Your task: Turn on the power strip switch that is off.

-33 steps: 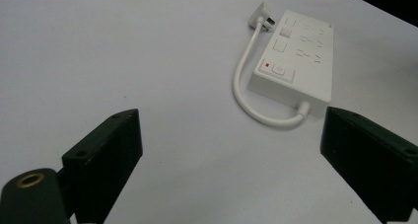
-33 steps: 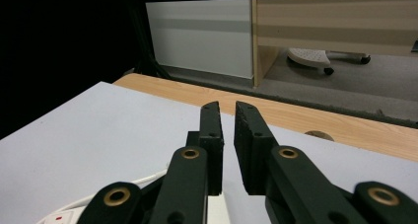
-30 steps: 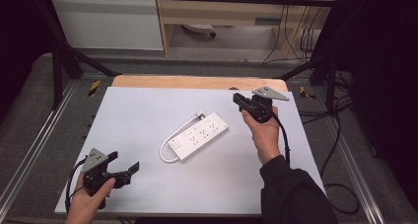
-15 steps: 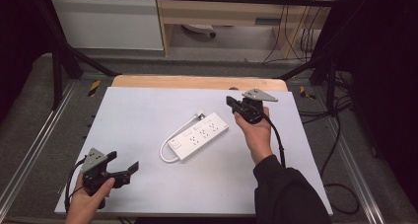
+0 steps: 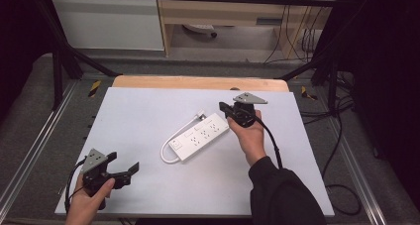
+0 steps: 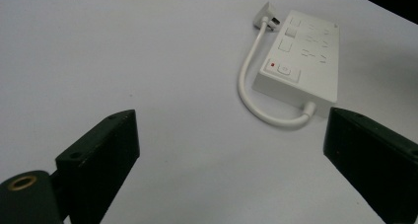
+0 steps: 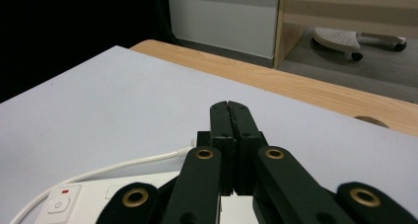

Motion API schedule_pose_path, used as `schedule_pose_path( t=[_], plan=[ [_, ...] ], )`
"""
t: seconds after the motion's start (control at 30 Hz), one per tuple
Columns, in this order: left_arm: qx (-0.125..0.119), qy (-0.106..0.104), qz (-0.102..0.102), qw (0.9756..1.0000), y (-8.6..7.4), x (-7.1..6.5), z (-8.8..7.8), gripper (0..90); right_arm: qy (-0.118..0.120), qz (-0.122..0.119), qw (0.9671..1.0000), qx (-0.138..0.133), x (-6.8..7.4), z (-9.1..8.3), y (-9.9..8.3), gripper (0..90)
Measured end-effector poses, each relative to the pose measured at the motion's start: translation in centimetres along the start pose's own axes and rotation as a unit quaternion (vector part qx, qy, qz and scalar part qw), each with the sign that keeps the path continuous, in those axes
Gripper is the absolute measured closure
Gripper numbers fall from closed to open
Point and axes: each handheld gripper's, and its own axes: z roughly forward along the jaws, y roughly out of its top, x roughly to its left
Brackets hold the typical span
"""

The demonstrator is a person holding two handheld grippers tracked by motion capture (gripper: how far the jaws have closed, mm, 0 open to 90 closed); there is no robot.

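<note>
So the right gripper (image 5: 224,107), a black two-jaw tool with a grey three-cornered plate on top, has its jaws pressed flat together with nothing between them. It's sitting right over the far end of the white plastic power strip (image 5: 199,135), coming in from about 3 o'clock of it. My guess is the pinched-together tips make a blunt point for poking a switch or nudging the strip, not for grabbing. In the right gripper view the closed tips (image 7: 229,116) hang just above the strip's top, with its power button (image 7: 58,205) off at 8 o'clock.

The strip lies diagonally mid-table on the pale grey tabletop (image 5: 148,111), with its short white cord (image 5: 170,144) looped back along its side and the plug (image 5: 200,116) lying loose.

The left gripper (image 5: 126,171) is parked at the table's 7 o'clock corner, jaws spread wide and holding nothing, well apart from the strip, probably just waiting its turn.
</note>
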Motion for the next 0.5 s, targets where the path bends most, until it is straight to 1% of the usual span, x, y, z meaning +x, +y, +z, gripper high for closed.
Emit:
schedule_pose_path(
  t=[0.33,0.5],
  plan=[
    [-0.001,0.001,0.001,1.0,0.0,0.0,0.0,6.9,0.002,0.001,0.9997,0.023,0.3,1.6,-1.1,90.0],
    [0.003,0.002,0.004,1.0,0.0,0.1,0.0,6.8,0.004,-0.001,0.9996,0.03,0.6,2.2,-1.5,90.0]
  ],
)
